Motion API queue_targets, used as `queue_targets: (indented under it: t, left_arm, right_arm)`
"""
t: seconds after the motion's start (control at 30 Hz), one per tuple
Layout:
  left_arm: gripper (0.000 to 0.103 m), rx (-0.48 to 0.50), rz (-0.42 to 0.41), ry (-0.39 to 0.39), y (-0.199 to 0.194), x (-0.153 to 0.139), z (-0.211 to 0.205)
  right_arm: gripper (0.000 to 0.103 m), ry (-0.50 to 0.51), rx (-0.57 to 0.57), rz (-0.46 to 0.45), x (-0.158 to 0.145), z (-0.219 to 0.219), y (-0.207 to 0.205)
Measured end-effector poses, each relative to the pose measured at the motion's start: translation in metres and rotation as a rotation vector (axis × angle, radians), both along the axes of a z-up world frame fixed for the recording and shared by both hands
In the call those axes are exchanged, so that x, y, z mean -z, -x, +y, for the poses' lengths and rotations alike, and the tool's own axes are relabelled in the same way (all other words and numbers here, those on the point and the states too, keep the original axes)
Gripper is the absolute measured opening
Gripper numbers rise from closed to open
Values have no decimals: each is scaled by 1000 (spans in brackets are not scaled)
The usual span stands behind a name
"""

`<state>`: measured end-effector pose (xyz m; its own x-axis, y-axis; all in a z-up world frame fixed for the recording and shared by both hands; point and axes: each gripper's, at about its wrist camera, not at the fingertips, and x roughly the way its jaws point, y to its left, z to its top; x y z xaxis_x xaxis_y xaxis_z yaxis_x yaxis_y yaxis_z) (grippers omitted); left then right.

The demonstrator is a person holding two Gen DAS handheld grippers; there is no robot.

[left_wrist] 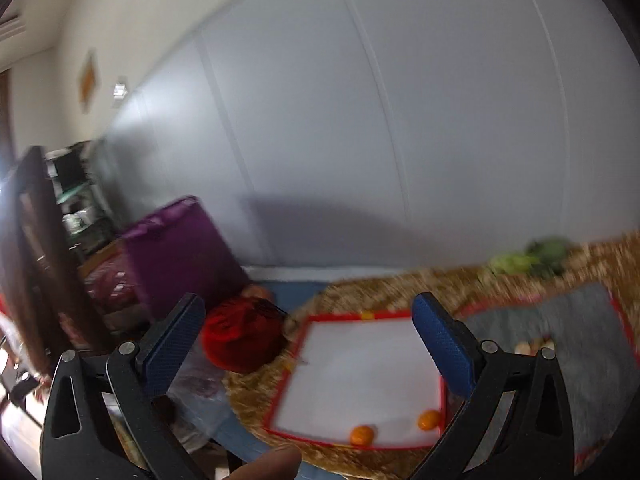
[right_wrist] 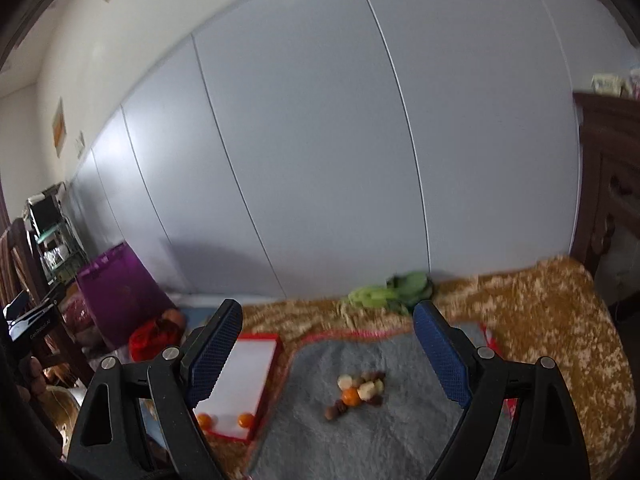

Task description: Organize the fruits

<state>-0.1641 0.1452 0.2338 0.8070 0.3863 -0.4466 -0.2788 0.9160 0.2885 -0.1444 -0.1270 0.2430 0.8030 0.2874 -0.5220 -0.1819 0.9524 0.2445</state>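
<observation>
A white tray with a red rim (left_wrist: 360,376) lies on the golden bedspread and holds two oranges (left_wrist: 362,435) (left_wrist: 429,419) near its front edge. My left gripper (left_wrist: 308,344) is open and empty above the tray. In the right wrist view the tray (right_wrist: 244,376) and its oranges (right_wrist: 245,419) sit at the left. A pile of fruits (right_wrist: 358,392), one orange, pale pieces and small dark ones, lies on a grey mat (right_wrist: 360,432). My right gripper (right_wrist: 328,344) is open and empty above and in front of the pile.
A purple bin (left_wrist: 180,256) and a red bag (left_wrist: 240,336) stand left of the bed. Green leafy vegetables (right_wrist: 392,290) lie by the white wall panels. A dark wooden cabinet (right_wrist: 612,184) is at the right, a dark chair (left_wrist: 36,264) at the left.
</observation>
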Motion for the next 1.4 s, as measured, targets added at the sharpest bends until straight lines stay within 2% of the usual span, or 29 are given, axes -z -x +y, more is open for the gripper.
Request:
queue_targets:
  t: [0.13,0.23,0.3,0.37,0.47,0.57,0.63,0.73,0.83,0.93,0.97,1.03,1.17,1.23,1.4]
  left_arm:
    - [103,232,263,-3,-65,90,-54]
    - [103,349,430,-9,-100,145,-85]
    - [103,400,475,-14,-111,165,-99]
    - [103,453,497,-8,-118,176,-111]
    - [103,506,523,10,-127,182,-125]
    - [102,547,544,22,-133,189,-135]
    - [94,578,578,51,-136,195,-137]
    - [86,633,622,84,-133,204,-141]
    - [78,679,642,86,-133,210,-150]
    - [70,716,664,112,-136,214,-155]
    - [68,719,674,122,-138,216,-156]
    - [57,718,701,135,-143,223,-157]
    - [47,730,741,198,-148,230,-154]
    - [40,738,750,217,-149,232,-155]
    - [23,753,761,281,-148,231,-153]
  right_arm:
    - [88,52,3,276,91,-16,-64]
    - [81,-23,-14,473,152,-26,-96]
    - [80,-97,-2,579,178,-33,-114]
    - [80,-140,21,631,191,-36,-125]
    - [79,-211,-13,695,202,-31,-143]
    - [71,-275,-44,753,215,-20,-154]
    - [62,-320,-47,794,224,-16,-160]
    - [53,-362,-58,828,232,-9,-163]
    - [48,-325,-41,824,233,-2,-168]
    - [46,-332,-30,854,241,1,-173]
    - [44,-335,-24,861,244,1,-174]
    - [40,-348,-11,868,248,-1,-176]
    - [37,-362,3,887,255,-1,-178]
    - [28,-354,1,891,256,0,-178]
    - [27,-350,-3,886,256,-1,-175]
